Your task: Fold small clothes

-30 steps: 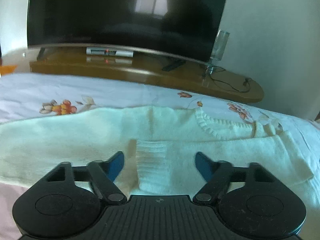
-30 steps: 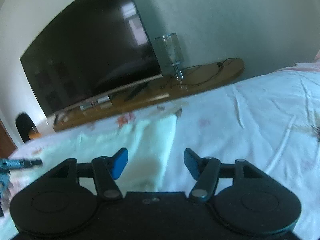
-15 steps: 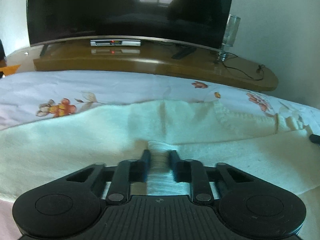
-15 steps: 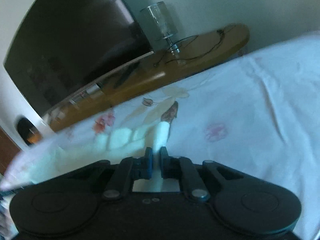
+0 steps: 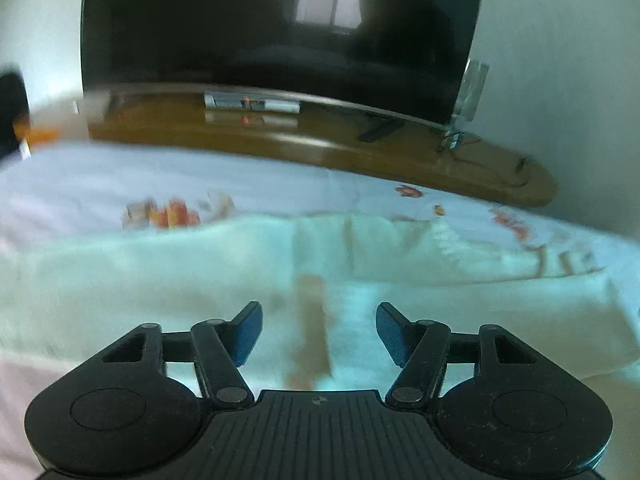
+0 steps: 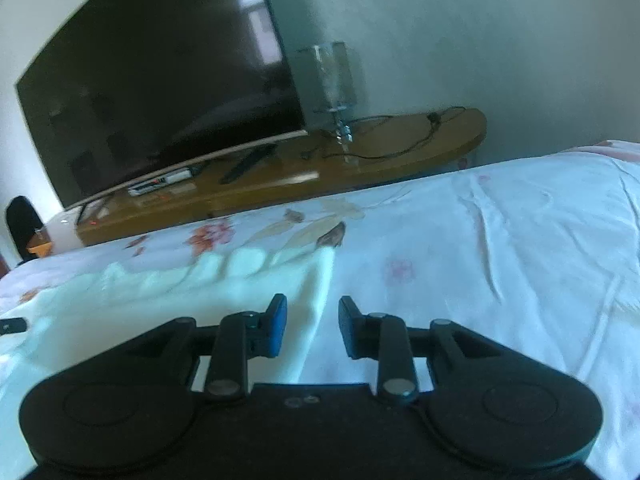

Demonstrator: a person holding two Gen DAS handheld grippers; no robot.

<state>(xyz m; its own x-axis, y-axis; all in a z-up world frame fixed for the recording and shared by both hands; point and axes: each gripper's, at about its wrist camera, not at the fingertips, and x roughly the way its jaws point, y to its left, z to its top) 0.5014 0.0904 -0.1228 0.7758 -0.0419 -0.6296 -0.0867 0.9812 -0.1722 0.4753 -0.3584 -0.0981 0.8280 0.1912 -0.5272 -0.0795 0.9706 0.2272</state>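
A small cream knitted sweater [image 5: 200,280] lies spread on the floral bedsheet [image 5: 120,184], with a sleeve folded across its body. My left gripper [image 5: 319,330] is open just above the folded sleeve cuff, holding nothing. In the right wrist view the sweater [image 6: 180,300] fills the lower left and its right edge runs between the fingers. My right gripper [image 6: 312,324] is open over that edge, holding nothing.
A wooden TV bench [image 5: 320,148] with a large dark television [image 5: 280,24] stands beyond the bed. A glass lamp [image 6: 332,80] and cables sit on the bench's right end. Bare sheet [image 6: 500,260] lies right of the sweater.
Both grippers were shut on the sweater half a second ago, the left on the sleeve cuff and the right on the sweater's edge. Both have now opened and let go.
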